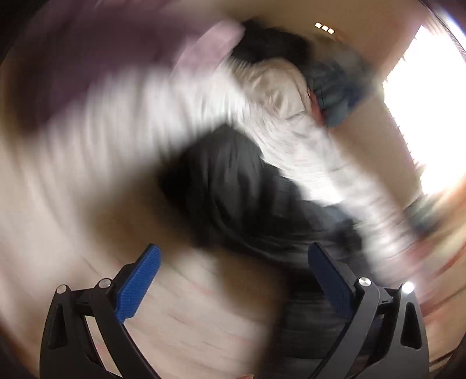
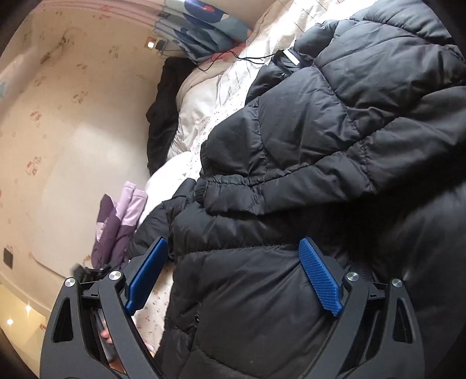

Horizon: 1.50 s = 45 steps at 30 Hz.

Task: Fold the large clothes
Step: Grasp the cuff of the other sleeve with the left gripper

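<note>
The black quilted puffer jacket (image 2: 305,163) lay sprawled and puffy across the white bedding (image 2: 204,116), one elastic-cuffed sleeve (image 2: 233,192) folded across its body, while in the blurred left wrist view it showed only as a dark mass.

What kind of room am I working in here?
Most likely a bedroom: the black puffer jacket lies on a bed with a white quilt, a patterned pillow sits near the wallpapered wall.

Our left hand-held gripper (image 1: 233,262): jaws wide apart, nothing between blue pads (image 1: 139,284). Whole view heavily motion-blurred. We make out black jacket (image 1: 233,186) on white bedding (image 1: 291,116), purple garment (image 1: 72,64) upper left.
</note>
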### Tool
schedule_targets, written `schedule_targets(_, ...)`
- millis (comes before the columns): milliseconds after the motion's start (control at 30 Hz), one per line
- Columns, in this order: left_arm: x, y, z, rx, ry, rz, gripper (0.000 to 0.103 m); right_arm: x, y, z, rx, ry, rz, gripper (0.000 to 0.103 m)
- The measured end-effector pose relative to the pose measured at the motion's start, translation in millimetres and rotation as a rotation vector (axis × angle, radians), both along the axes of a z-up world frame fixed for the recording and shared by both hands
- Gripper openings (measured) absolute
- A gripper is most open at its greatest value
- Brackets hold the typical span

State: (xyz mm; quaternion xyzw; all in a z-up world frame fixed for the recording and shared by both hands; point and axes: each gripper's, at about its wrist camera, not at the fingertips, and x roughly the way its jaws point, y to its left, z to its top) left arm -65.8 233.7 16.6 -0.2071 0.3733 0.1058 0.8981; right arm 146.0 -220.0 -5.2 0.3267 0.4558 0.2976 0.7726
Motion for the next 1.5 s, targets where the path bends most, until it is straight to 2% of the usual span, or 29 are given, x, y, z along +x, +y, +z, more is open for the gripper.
schedule_targets(33,4.9,-22.8,5.0,0.268,0.022,-0.092,0.097,0.7,1.3,0.7,-0.004,0.001,0.001,0.088)
schedule_targets(67,7.2,-41.5,4.1,0.491,0.043,-0.176,0.097,1.4,3.2,-1.0,-0.004,0.003,0.002,0.088)
schedule_targets(133,3.1,-69.2,-8.9,0.85,0.058,-0.368,0.097,2.6,-0.4,-2.4,0.011,0.014,-0.001,0.088)
schedule_targets(200,-2.0,-84.7,-29.1,1.109,0.092,-0.608,0.097,5.4,0.1,-5.5,0.029,0.027,-0.005,0.088)
schedule_targets(300,-5.1,-94.9,-61.2,1.434,0.113,-0.805,0.097,9.9,7.2,-9.3,0.05,0.038,-0.01,0.088)
schedule_targets(333,-3.5,-95.0,-70.9,1.5,0.127,-0.859,0.097,10.1,5.9,-9.9,0.057,0.041,-0.011,0.088)
schedule_targets(433,10.3,-90.4,-95.4,1.628,0.22,-1.017,0.097,10.3,4.0,-11.0,0.071,0.046,-0.014,0.088)
schedule_targets(467,16.0,-89.0,-99.6,1.624,0.256,-1.069,0.097,10.4,3.6,-11.5,0.072,0.046,-0.014,0.088)
schedule_targets(500,21.6,-87.4,-101.4,1.595,0.284,-1.109,0.088,10.5,3.1,-11.8,0.073,0.047,-0.013,0.088)
schedule_targets(533,30.4,-84.4,-99.8,1.536,0.316,-1.132,0.067,10.6,3.2,-12.1,0.073,0.048,-0.013,0.088)
schedule_targets(567,40.0,-81.0,-94.8,1.487,0.33,-1.109,0.054,10.8,3.4,-12.3,0.072,0.048,-0.013,0.088)
schedule_targets(600,50.1,-77.2,-84.8,1.428,0.328,-1.066,0.03,11.4,4.8,-12.4,0.07,0.049,-0.012,0.088)
schedule_targets(633,62.5,-71.1,-63.7,1.315,0.297,-1.003,0.011,11.6,4.5,-12.7,0.069,0.049,-0.012,0.088)
schedule_targets(667,72.1,-63.7,-45.2,1.219,0.264,-0.941,0.01,11.6,4.1,-12.7,0.068,0.049,-0.012,0.088)
schedule_targets(700,84.2,-48.7,-14.5,1.08,0.204,-0.845,0.007,11.7,4.2,-12.8,0.066,0.048,-0.012,0.088)
schedule_targets(800,98.1,-10.6,55.1,0.848,0.051,-0.637,0.004,11.1,5.5,-12.6,0.057,0.045,-0.013,0.088)
schedule_targets(867,96.6,37.6,118.7,0.65,-0.1,-0.444,0.003,10.6,6.6,-12.3,0.053,0.044,-0.013,0.088)
schedule_targets(900,97.1,51.6,139.8,0.595,-0.151,-0.379,0.001,10.6,6.8,-12.3,0.052,0.044,-0.013,0.088)
schedule_targets(933,99.3,83.3,166.9,0.512,-0.22,-0.284,0.001,10.6,7.2,-12.2,0.051,0.045,-0.013,0.088)
schedule_targets(1033,78.5,146.6,208.1,0.391,-0.337,-0.104,0.001,9.9,8.1,-11.6,0.048,0.044,-0.015,0.089)
schedule_targets(1133,66.7,201.3,214.7,0.264,-0.353,0.046,0.001,9.9,9.2,-10.7,0.043,0.043,-0.014,0.09)
schedule_targets(1200,65.6,215.4,195.7,0.109,-0.288,-0.042,0.001,10.1,10.0,-10.6,0.042,0.043,-0.013,0.09)
schedule_targets(1267,62.7,191.7,171.7,0.043,-0.233,-0.183,0.001,10.6,10.0,-10.7,0.044,0.044,-0.014,0.09)
schedule_targets(1333,55.1,155.6,133.9,-0.088,-0.179,-0.325,0.002,11.0,10.4,-10.7,0.043,0.045,-0.015,0.09)
schedule_targets(1367,56.0,142.9,115.3,-0.12,-0.154,-0.351,0.002,10.7,10.9,-10.5,0.04,0.044,-0.014,0.091)
schedule_targets(1400,55.8,132.7,99.4,-0.146,-0.137,-0.364,0.015,10.2,11.6,-10.2,0.035,0.04,-0.013,0.091)
schedule_targets(1433,59.2,122.6,74.1,-0.198,-0.109,-0.344,0.069,10.0,11.8,-10.2,0.032,0.038,-0.012,0.091)
schedule_targets(1467,60.5,121.8,63.6,-0.231,-0.097,-0.321,0.088,9.9,13.3,-10.1,0.029,0.036,-0.012,0.091)
schedule_targets(1500,65.0,119.8,50.0,-0.267,-0.101,-0.296,0.093,9.7,13.8,-10.1,0.027,0.034,-0.012,0.091)
